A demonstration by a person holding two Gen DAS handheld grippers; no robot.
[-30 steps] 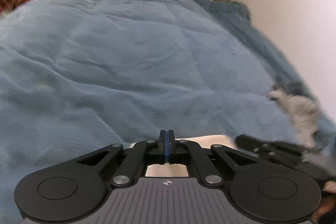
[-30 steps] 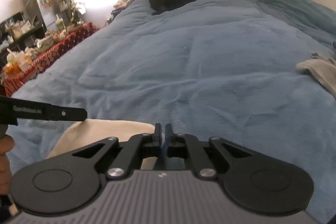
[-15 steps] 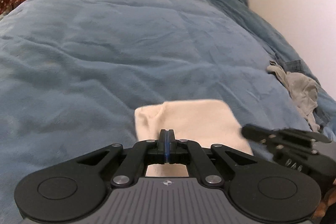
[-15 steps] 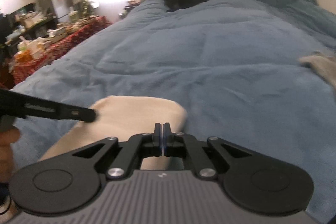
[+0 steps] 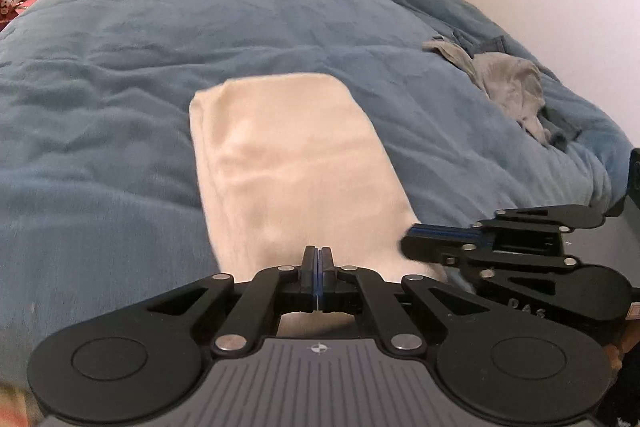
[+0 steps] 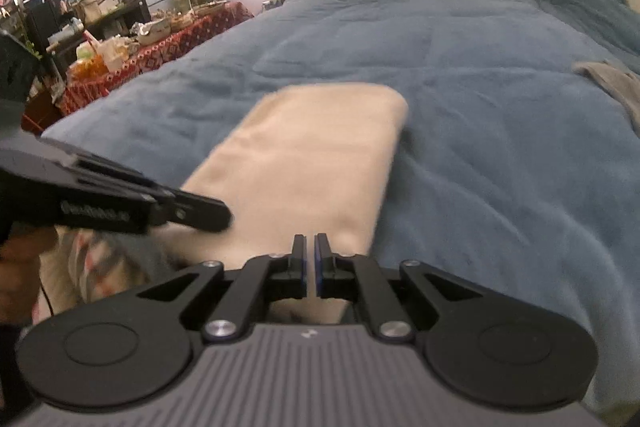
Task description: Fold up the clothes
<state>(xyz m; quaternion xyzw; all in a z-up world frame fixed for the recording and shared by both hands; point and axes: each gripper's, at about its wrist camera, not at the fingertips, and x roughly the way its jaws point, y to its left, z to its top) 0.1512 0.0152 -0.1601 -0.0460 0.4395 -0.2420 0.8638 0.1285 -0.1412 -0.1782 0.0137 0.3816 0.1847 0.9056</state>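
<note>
Left wrist view: the left tool (image 5: 319,257) is seen fully closed at the near edge of the cream garment (image 5: 296,163), the cloth passing beneath it; whether cloth is pinched cannot be told. The right tool (image 6: 310,257) is nearly closed at the same edge. The garment is laid lengthwise on the blue duvet (image 5: 120,67), the grey clothes (image 5: 508,83) well to its right. If one corner is gripped weakly, it may be dropped and the fold skewed.

Both claws closed, side by side

The left claw (image 5: 319,259) has its fingers pressed together; the right claw (image 6: 310,259) shows a thin slit between its fingers, both angled downward, near each other.
</note>
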